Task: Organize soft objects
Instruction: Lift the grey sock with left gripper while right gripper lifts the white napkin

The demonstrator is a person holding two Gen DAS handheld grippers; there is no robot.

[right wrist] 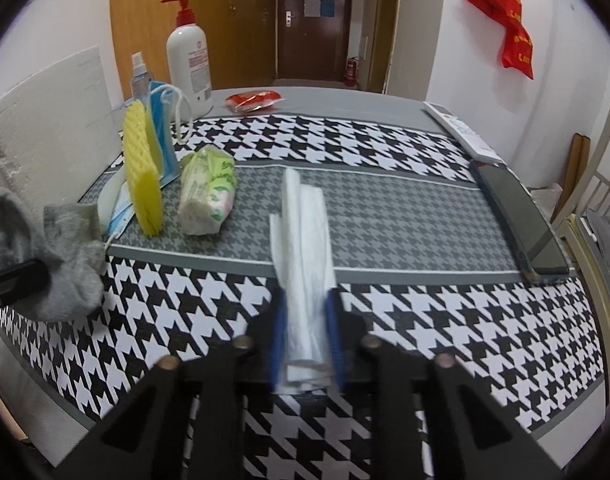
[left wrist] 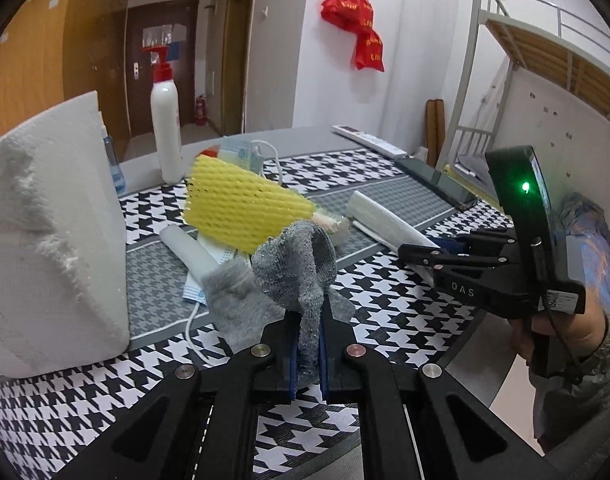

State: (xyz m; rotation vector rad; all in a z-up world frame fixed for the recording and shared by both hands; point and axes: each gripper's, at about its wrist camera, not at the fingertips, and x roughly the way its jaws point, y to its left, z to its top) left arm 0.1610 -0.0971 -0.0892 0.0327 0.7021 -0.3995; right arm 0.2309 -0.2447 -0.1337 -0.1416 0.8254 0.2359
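The grey sock (left wrist: pixel 301 276) is a thick knitted one, crumpled, and part of it hangs over a second grey sock (left wrist: pixel 233 304) that lies on the cloth at about 10 o'clock from it. The left gripper (left wrist: pixel 307 344) is clenched on the grey sock: both blue pads press the fabric, and the sock stands up out of the jaws, lifted from the table. At 9 o'clock from this gripper a big white foam block (left wrist: pixel 53 232) stands near, so the room on that side is narrow. At 12 o'clock, behind the sock, there is a yellow foam net (left wrist: pixel 241 204), and further a white pump bottle (left wrist: pixel 167 128).

In the right wrist view the folded white plastic bag (right wrist: pixel 303 240) is a long, thin and wrinkled strip on the houndstooth tablecloth (right wrist: pixel 445 320). It runs from the right gripper (right wrist: pixel 305 336) toward 12 o'clock. The jaws of this gripper are nearly closed and grasp the near end of the bag between the blue pads. At 10 o'clock from it lies a wrapped tissue pack (right wrist: pixel 207 196). At 2 o'clock a dark flat device (right wrist: pixel 521 216) lies along the table edge (right wrist: pixel 585 412), and between the bag and this edge the cloth is free.
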